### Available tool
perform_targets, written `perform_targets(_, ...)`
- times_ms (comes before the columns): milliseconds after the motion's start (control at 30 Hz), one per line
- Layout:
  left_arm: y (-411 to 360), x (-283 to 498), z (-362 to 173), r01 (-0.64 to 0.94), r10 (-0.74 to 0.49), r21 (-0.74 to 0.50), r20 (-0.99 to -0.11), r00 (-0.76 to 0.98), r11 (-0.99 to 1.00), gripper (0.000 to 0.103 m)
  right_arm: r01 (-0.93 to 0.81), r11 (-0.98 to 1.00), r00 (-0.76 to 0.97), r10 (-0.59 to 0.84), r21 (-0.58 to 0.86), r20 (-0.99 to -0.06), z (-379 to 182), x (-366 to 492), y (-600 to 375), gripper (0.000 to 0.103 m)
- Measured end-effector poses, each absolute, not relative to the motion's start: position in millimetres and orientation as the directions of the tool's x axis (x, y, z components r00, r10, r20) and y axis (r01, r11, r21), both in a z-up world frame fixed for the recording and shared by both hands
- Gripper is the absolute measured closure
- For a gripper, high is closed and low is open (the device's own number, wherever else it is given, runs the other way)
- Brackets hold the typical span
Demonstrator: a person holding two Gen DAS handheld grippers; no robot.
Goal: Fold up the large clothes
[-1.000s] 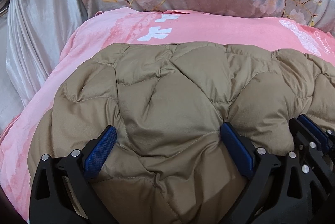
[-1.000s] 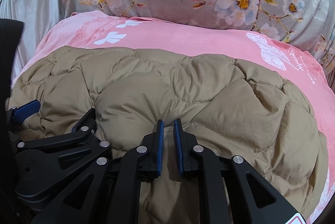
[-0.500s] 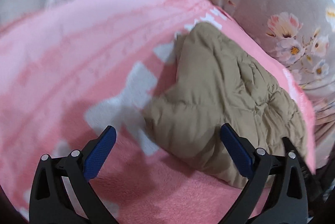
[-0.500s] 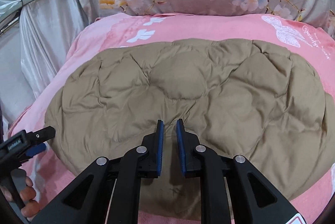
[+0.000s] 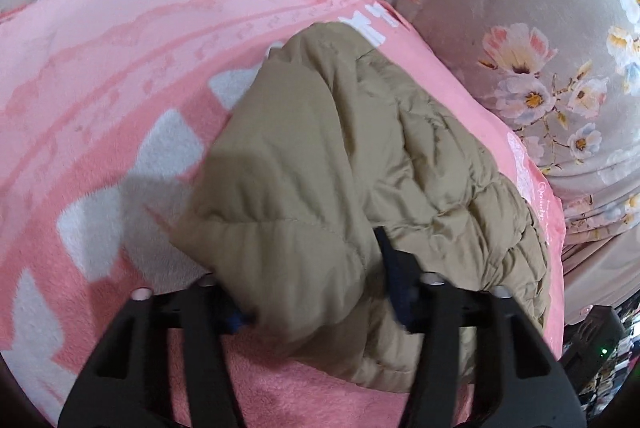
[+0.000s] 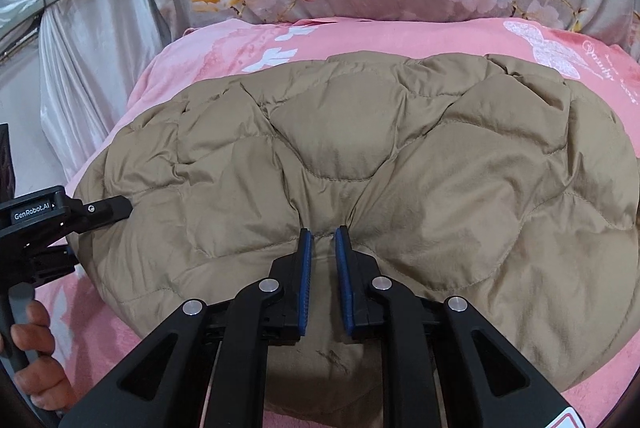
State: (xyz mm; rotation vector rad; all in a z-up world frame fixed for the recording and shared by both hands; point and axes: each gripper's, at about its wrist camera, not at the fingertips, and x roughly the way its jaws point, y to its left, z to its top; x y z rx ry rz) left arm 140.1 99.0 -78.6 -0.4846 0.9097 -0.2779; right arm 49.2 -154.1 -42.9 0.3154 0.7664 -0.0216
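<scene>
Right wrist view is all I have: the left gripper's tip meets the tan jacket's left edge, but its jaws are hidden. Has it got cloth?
Observer: Yes. In the left wrist view the left gripper has just been closing its jaws, and a puffy corner of the jacket bulges between the pads.
Operator: Is bedding caught in there too?
Observer: It seems not. The pink blanket lies flat beside and below that corner, and only tan fabric shows between the jaws.
</scene>
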Motion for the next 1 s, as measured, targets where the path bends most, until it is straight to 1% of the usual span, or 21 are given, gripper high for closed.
perform_targets(33,100,139,-74,0.035,-0.433,-0.516,-0.678,0.594,0.856,0.072,0.144,0.944,0.718,0.107,0.297,-0.688,-41,44,-156,0.091)
perform_targets(67,101,137,-67,0.046,-0.445,-0.525,-0.669,0.595,0.850,0.077,0.152,0.935,0.713,0.120,0.320,-0.690,-39,41,-159,0.092)
perform_targets(133,102,131,-53,0.076,-0.460,-0.526,-0.654,0.601,0.847,0.082,0.161,0.922,0.709,0.140,0.352,-0.691,-35,22,-163,0.094)
perform_targets(167,101,127,-45,0.091,-0.462,-0.522,-0.644,0.609,0.848,0.084,0.165,0.923,0.708,0.135,0.348,-0.693,-33,16,-166,0.098)
perform_targets(233,96,117,-28,0.127,-0.457,-0.500,-0.622,0.636,0.857,0.086,0.177,0.924,0.701,0.123,0.339,-0.702,-35,1,-169,0.103)
perform_targets(367,89,94,4,0.186,-0.468,-0.486,-0.559,0.685,0.854,0.090,0.190,0.897,0.677,0.175,0.399,-0.715,-41,-11,-180,0.103)
perform_targets(467,90,85,26,0.220,-0.475,-0.472,-0.533,0.700,0.854,0.092,0.175,0.881,0.656,0.229,0.440,-0.719,-40,-8,-176,0.103)
perform_targets(600,102,79,46,0.209,-0.427,-0.426,-0.518,0.741,0.880,0.092,0.103,0.857,0.611,0.347,0.506,-0.711,-39,-3,-155,0.103)
perform_targets(667,106,79,55,0.213,-0.413,-0.404,-0.512,0.753,0.890,0.092,0.086,0.861,0.620,0.347,0.501,-0.704,-35,-3,-150,0.103)
perform_targets(800,92,76,70,0.278,-0.440,-0.367,-0.497,0.748,0.887,0.092,0.098,0.854,0.614,0.353,0.511,-0.706,-44,3,-148,0.103)
perform_targets(900,66,69,79,0.345,-0.471,-0.330,-0.477,0.742,0.879,0.092,0.092,0.854,0.621,0.353,0.513,-0.700,-51,4,-147,0.103)
perform_targets(1000,25,58,91,0.443,-0.531,-0.292,-0.460,0.712,0.847,0.092,0.092,0.822,0.614,0.398,0.563,-0.682,-56,7,-154,0.103)
